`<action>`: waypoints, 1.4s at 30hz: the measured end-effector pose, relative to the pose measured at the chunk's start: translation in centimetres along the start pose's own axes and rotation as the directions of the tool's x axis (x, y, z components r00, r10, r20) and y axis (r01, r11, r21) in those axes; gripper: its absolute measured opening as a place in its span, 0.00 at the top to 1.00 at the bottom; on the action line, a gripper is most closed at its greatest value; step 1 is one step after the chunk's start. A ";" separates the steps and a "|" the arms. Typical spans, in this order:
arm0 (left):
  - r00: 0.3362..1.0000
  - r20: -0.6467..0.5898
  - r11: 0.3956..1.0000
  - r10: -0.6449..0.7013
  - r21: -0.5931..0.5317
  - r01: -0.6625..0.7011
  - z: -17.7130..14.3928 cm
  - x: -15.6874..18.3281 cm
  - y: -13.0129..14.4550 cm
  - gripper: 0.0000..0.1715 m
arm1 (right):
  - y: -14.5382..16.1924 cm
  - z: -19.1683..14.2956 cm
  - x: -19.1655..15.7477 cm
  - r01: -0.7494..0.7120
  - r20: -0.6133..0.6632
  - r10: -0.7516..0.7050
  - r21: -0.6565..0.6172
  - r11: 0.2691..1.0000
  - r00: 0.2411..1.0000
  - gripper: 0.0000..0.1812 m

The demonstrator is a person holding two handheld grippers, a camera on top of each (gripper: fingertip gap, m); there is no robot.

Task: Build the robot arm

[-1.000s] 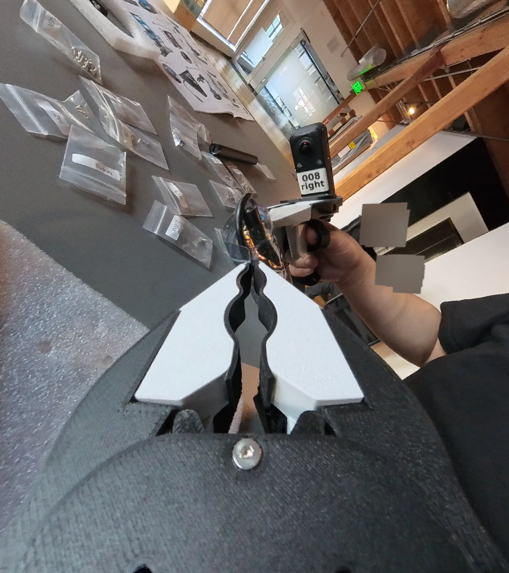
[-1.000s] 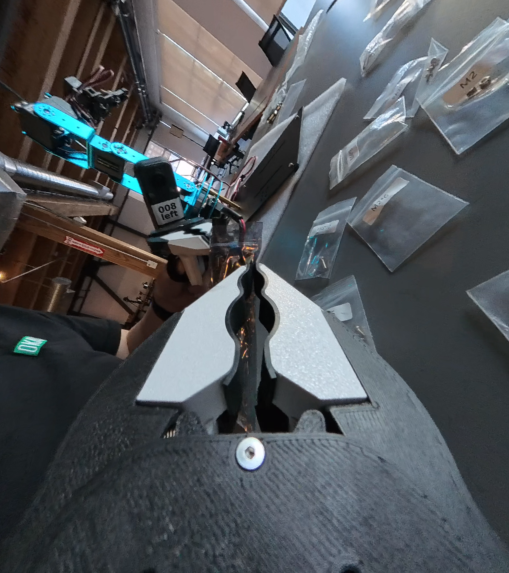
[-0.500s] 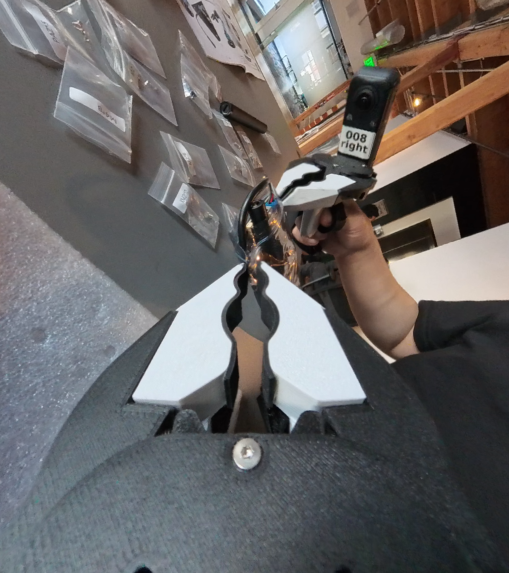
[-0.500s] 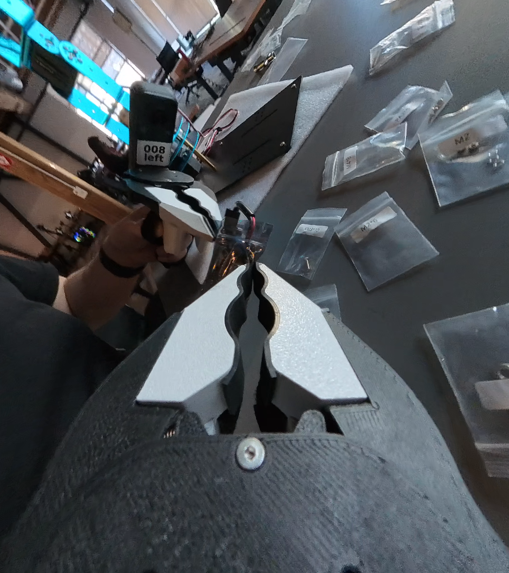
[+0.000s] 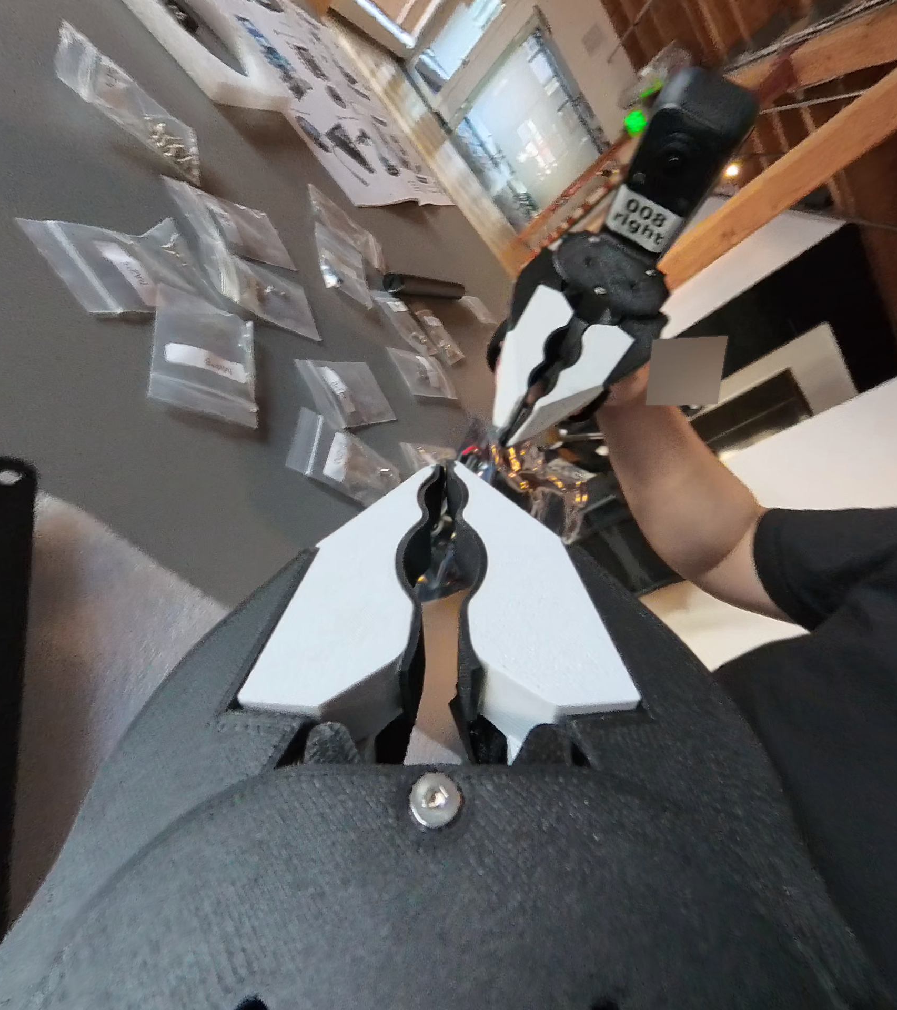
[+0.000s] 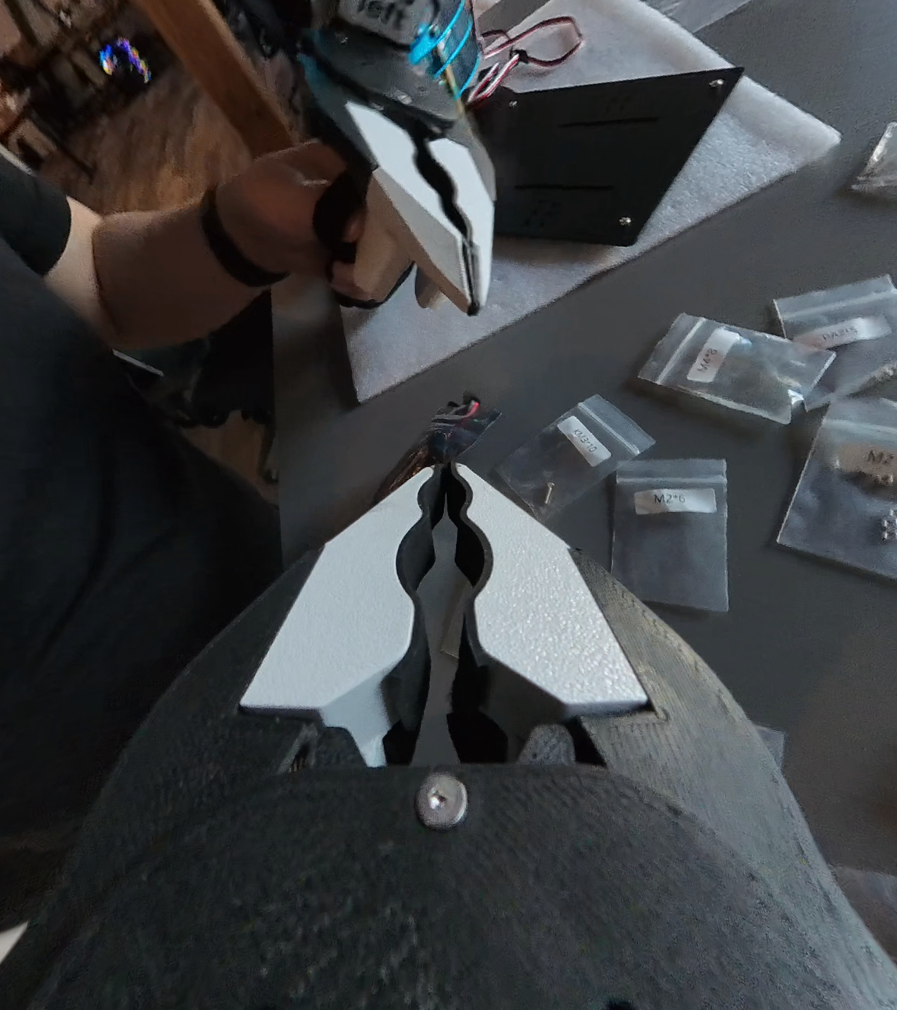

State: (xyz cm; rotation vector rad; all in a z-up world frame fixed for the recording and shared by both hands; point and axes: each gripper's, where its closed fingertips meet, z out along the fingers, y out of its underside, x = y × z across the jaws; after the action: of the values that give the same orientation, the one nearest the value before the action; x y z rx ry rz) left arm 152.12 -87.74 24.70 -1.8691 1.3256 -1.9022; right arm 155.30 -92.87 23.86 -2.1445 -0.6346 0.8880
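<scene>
A small clear plastic bag with a dark part and red and black wires inside is pinched at the tips of my right gripper, which is shut on it just above the dark table's near edge. In the left wrist view the bag hangs under the right gripper and shows through the round gap of my left gripper. My left gripper's jaws are shut. In the right wrist view the left gripper is held above the bag, apart from it, with nothing visible at its tip.
A black metal box sits on grey foam sheet at the back. Several small labelled zip bags of screws lie across the dark table. A printed sheet and a black cylinder lie farther off. The person's arms flank the table edge. My right fingertips sit around 7 cm from my left ones.
Both grippers held the bag between them in the air. Now the left gripper has come off it and the two have drawn apart. The right gripper has tipped down over the table with the bag.
</scene>
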 end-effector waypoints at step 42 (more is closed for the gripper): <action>0.942 -0.230 0.964 0.244 -0.049 -0.262 1.4 6.1 3.9 0.98 | -2.4 -2.2 -4.6 0.241 0.365 -0.301 0.201 0.950 0.881 1.00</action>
State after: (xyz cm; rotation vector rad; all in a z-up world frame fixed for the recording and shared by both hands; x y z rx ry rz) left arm 150.36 -94.69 26.25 -1.4622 1.6410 -1.9903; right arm 153.58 -95.28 28.64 -1.6978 -1.0083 1.1770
